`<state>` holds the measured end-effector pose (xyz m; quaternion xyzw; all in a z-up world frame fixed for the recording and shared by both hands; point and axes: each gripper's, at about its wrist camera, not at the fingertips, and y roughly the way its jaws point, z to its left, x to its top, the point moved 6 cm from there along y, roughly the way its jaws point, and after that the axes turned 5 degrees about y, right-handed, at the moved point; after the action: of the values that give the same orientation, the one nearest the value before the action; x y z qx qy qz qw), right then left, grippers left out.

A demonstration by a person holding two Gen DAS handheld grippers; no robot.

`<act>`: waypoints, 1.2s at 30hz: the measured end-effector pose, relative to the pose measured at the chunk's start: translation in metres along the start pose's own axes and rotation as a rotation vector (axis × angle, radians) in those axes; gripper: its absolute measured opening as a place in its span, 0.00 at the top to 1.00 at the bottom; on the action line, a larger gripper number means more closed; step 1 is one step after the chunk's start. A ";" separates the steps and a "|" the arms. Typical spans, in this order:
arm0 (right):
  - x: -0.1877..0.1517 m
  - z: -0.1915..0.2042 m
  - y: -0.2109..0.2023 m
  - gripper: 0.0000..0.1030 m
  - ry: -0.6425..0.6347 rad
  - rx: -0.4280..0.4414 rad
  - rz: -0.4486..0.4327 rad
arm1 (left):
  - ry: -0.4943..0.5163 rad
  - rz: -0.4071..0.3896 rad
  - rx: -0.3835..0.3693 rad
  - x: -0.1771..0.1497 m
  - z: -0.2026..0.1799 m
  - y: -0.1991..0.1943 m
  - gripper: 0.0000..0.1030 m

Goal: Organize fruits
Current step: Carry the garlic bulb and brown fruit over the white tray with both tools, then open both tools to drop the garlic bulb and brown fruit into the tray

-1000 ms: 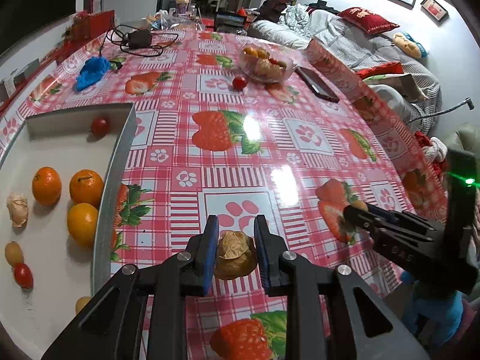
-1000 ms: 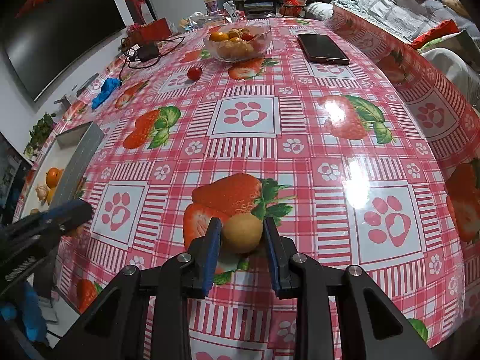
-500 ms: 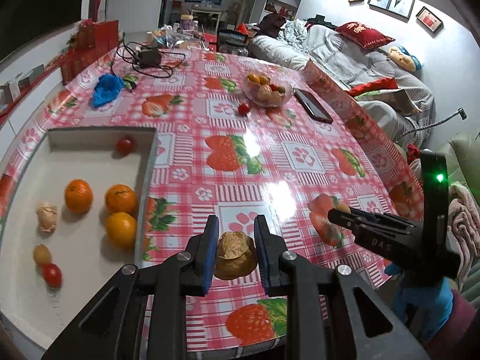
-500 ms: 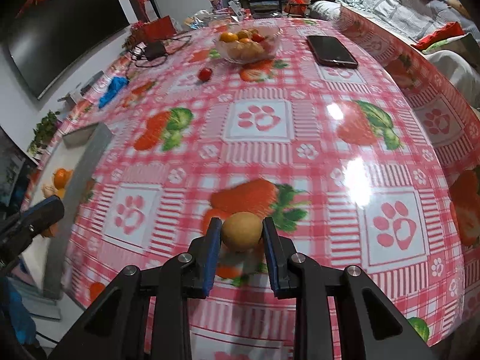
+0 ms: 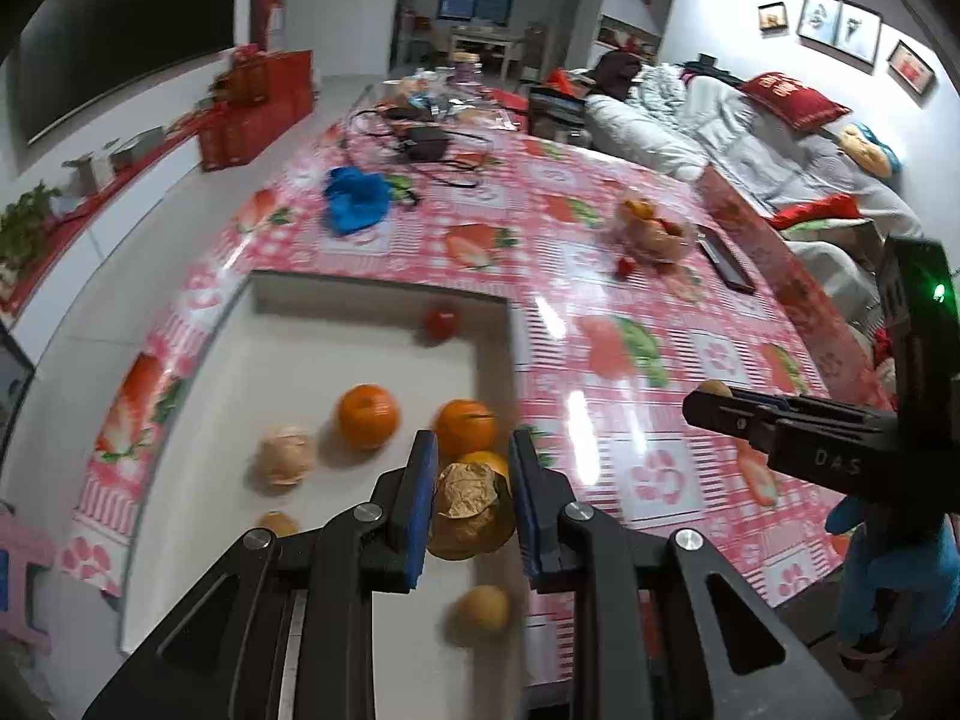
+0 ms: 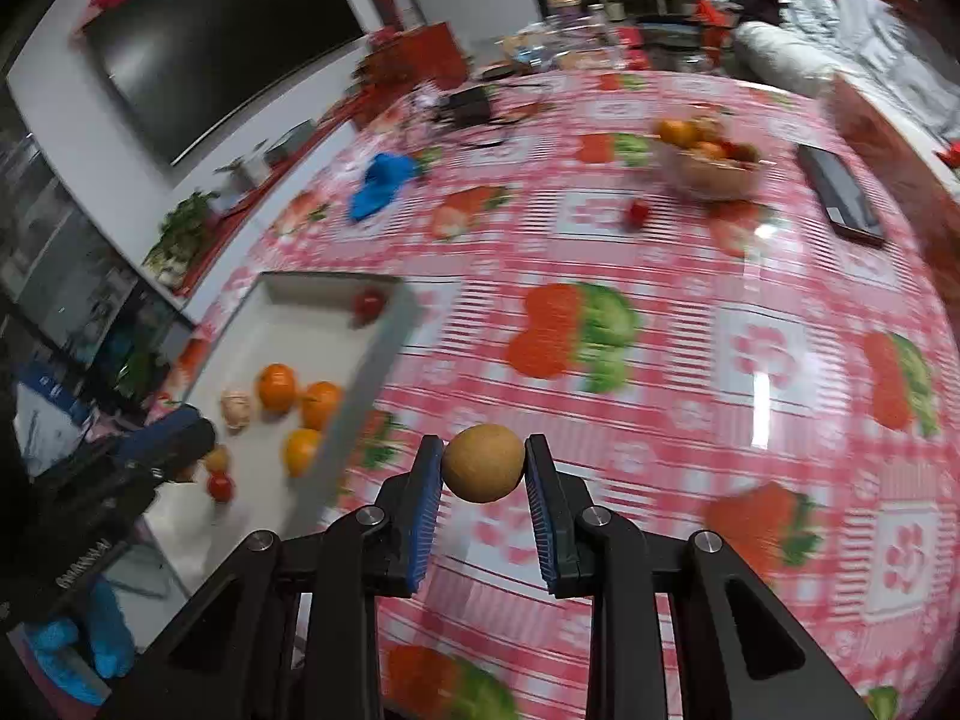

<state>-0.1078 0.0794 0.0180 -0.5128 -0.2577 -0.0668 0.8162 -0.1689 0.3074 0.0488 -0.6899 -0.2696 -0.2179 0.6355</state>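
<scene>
The worktop, spread with a red strawberry-print cloth, fills most of both views. A white tray is seen ahead and to the left of the left hand-held gripper, and well to the left of the right hand-held gripper. Three oranges, two small red fruits, a pale wrinkled fruit and a few small tan fruits are already held in the tray. A glass bowl of fruit is seen far ahead of both, with a loose red fruit just beside it.

The left hand-held gripper is clamped on a papery husked fruit, which is carried above the tray's near right edge. The right hand-held gripper is clamped on a smooth round tan fruit, which is held above the cloth, outside the tray.

Trouble is judged likeliest at the release. The husked fruit hangs close over the tray's rim and the oranges, so it could be dropped on the rim and lost onto the cloth, or the oranges could be knocked. Its husk could be crushed by a hard clamp. The tan fruit is gripped only across its middle, and could be rolled out of the pads, then off the worktop.

No long axis is shown by the round tan fruit. The husked fruit's crumpled open end is turned up and away from the hand-held gripper; its long axis cannot be told.
</scene>
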 end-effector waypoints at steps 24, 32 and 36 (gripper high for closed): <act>0.022 0.115 0.089 0.72 -0.225 0.041 0.195 | -0.088 0.110 0.110 -0.011 0.072 0.046 0.74; 0.016 0.123 0.109 0.60 -0.268 0.012 0.244 | -0.077 0.118 0.152 -0.015 0.077 0.051 0.28; 0.019 0.126 0.102 0.23 -0.285 0.000 0.206 | -0.084 0.107 0.145 -0.014 0.078 0.048 0.23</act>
<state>-0.0975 0.2391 -0.0114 -0.5407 -0.3170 0.0904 0.7739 -0.1511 0.3812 -0.0042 -0.6639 -0.2736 -0.1344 0.6829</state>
